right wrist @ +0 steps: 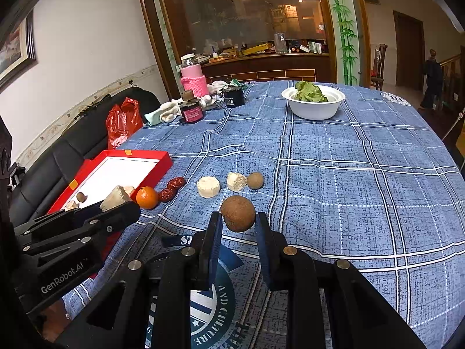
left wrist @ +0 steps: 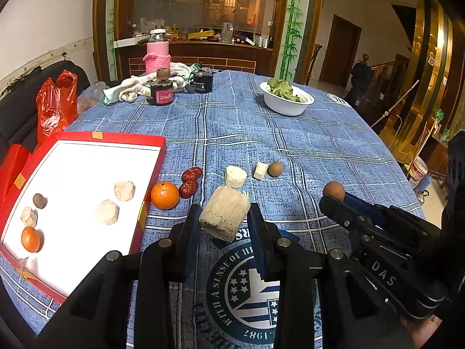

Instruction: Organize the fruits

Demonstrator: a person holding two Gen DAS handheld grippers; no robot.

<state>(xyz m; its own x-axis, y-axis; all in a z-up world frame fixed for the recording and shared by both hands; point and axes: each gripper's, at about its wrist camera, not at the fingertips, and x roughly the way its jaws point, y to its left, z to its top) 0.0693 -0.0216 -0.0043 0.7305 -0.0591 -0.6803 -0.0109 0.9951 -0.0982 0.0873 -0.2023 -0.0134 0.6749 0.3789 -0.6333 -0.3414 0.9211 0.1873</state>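
My left fingers point(left wrist: 193, 232) are clenched on a pale, fibrous chunk of cut cane point(left wrist: 225, 216), one pad on each long flank. Its long axis runs away from me toward about 1 o'clock in the left wrist view, the rough cut end facing me and the far end tipped slightly up. I judge that grip across the narrow width is the sensible one: the piece is blocky and the flat sides give the pads something to bear on.

My right fingers point(right wrist: 263, 247) are closed around a brown round fruit point(right wrist: 237, 213), held at its widest part and lifted clear of the cloth. Being a ball, it has no long axis or heading worth naming.

Outward from the left gripper point(left wrist: 223, 221), at about 10 o'clock, the red tray point(left wrist: 132, 138) lies with its white floor open. It already carries two pale chunks, a smaller pale piece, a small brown fruit and an orange point(left wrist: 30, 239), which I take as the collecting place. Just outside its near corner sit a second orange point(left wrist: 164, 195) and two red dates point(left wrist: 190, 181), touching each other.

At 12 o'clock on the worktop point(left wrist: 319, 145) wait a white round piece point(left wrist: 235, 176), a white wedge point(left wrist: 260, 170) and another brown fruit point(left wrist: 275, 169), the last two just beside each other. From the right gripper point(right wrist: 238, 224), the tray is at 10 o'clock.
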